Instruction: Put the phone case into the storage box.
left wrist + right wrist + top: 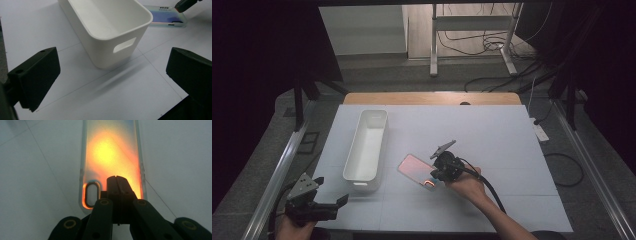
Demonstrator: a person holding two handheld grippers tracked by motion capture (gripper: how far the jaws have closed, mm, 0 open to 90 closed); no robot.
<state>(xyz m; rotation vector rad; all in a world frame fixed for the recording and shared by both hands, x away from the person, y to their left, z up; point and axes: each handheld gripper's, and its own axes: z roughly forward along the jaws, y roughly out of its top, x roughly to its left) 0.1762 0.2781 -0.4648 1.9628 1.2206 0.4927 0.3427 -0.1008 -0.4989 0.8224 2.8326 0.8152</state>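
left gripper (343,200) idle at the near left corner of the mat (512,150), jaws wide with nothing between them, aimed at the bin (366,145). further right, case (414,168) flat on the mat just beside the bin, right gripper (116,178) over its near end by the camera cutout, jaws pressed together with nothing visibly pinched, tips apparently resting on it. probably light, thin, a little bendy and slick, so hard to pinch while flat; best taken by a raised rim or the cutout edge.
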